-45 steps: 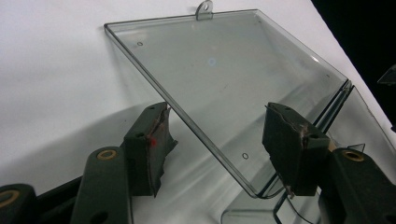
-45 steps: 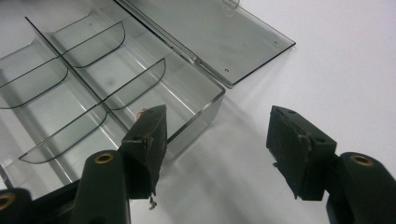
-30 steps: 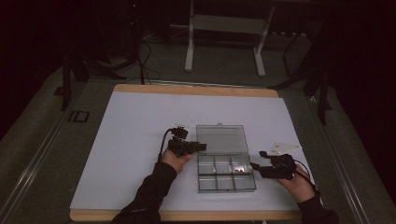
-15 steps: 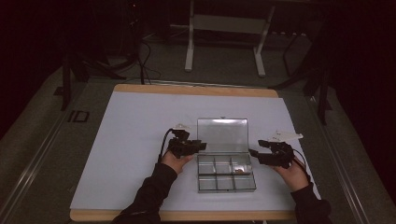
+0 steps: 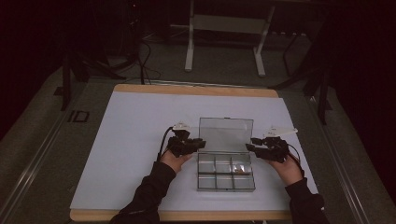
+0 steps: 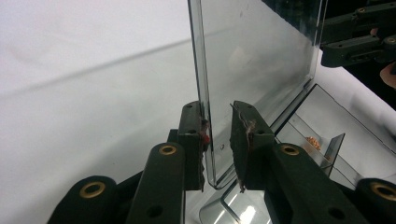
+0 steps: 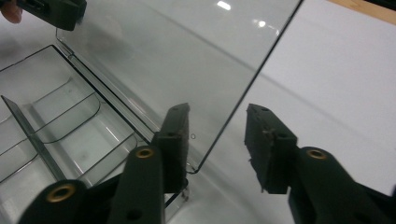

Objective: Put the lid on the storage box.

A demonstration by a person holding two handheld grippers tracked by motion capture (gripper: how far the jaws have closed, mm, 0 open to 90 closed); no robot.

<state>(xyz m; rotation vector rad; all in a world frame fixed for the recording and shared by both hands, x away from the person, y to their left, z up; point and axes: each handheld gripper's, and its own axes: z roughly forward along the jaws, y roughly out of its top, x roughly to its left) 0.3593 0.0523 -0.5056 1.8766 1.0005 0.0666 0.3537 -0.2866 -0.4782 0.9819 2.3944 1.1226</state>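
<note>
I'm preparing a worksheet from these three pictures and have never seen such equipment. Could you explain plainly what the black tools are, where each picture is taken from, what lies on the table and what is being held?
A person sits at a table covered in white, a handheld two-jaw gripper in each hand. One picture looks down from above; there the left gripper and the right gripper flank a clear compartment box. Its lid stands raised. One compartment holds some small pieces. The other two pictures come from cameras riding on the grippers, looking along their black jaws. Both pairs of jaws have just been closing, each with a side edge of the lid between them. The left jaws are nearly on it; a gap remains. The right jaws stand wider.
</note>
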